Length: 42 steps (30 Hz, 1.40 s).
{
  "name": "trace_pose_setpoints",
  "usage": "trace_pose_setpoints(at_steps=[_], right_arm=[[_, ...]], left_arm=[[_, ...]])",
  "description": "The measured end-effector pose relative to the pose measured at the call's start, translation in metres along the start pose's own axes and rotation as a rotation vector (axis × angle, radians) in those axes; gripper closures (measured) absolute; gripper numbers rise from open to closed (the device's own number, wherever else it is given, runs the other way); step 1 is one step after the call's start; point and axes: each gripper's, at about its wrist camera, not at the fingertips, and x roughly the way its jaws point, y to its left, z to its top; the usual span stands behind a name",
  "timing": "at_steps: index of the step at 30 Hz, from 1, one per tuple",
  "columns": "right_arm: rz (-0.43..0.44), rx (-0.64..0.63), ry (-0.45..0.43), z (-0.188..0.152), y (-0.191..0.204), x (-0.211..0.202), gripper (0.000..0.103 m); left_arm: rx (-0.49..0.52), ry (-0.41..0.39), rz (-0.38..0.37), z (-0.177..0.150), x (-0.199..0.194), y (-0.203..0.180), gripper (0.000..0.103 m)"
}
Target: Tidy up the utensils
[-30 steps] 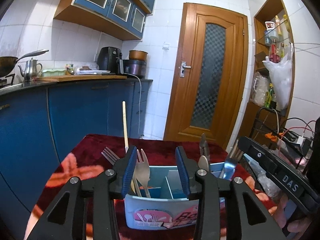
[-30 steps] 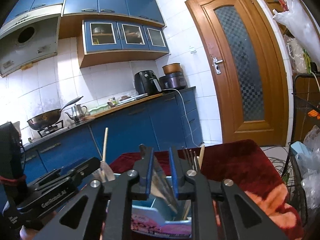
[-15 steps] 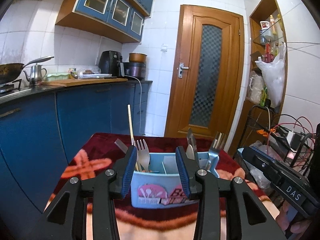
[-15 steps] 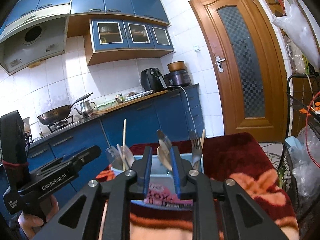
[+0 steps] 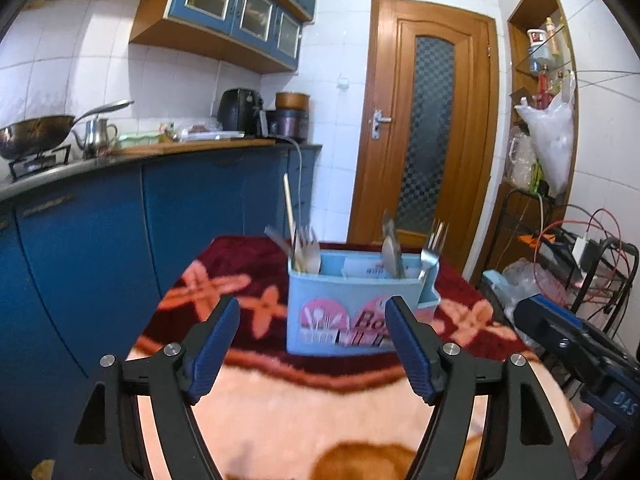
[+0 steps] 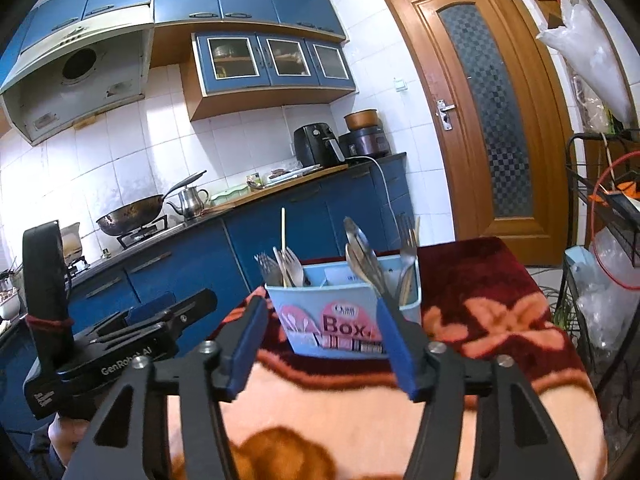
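A light blue utensil box [image 5: 352, 304] stands upright on the blanket-covered table [image 5: 280, 420]; it also shows in the right wrist view [image 6: 340, 316]. Forks, spoons and a chopstick [image 5: 289, 208] stand in its compartments: wooden forks [image 6: 290, 266] at the left, metal spoons [image 6: 362, 256] in the middle, forks [image 6: 407, 248] at the right. My left gripper [image 5: 312, 344] is open and empty, a short way in front of the box. My right gripper [image 6: 322, 340] is open and empty, also in front of the box. The left gripper's body [image 6: 120, 352] shows at the right view's left.
A blue kitchen counter [image 5: 120, 208] with a wok [image 6: 132, 218], kettle [image 6: 190, 200] and appliances runs along the left. A wooden door [image 5: 428, 140] is behind the table. A wire rack with cables and bags [image 5: 580, 264] stands at the right.
Both grippers have pulled back from the box and opened wide. The box, close between the jaws before, now stands farther off on the table.
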Motion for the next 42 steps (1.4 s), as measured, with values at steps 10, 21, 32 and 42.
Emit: trace_pose_setpoints(at_steps=[10, 21, 32, 42], right_arm=[[-0.065, -0.015, 0.044, -0.042, -0.009, -0.004, 0.027], [-0.128, -0.086, 0.020, -0.082, -0.003, 0.000, 0.025], [-0.157, -0.072, -0.007, -0.094, -0.009, 0.002, 0.025], [-0.162, -0.082, -0.026, -0.097, -0.007, -0.001, 0.025]], left_arm=[[0.030, 0.061, 0.051, -0.040, 0.000, 0.003, 0.027], [0.017, 0.073, 0.102, -0.080, 0.010, 0.005, 0.027], [0.001, 0.038, 0.148, -0.093, 0.017, 0.009, 0.027], [-0.012, 0.032, 0.153, -0.094, 0.017, 0.009, 0.027]])
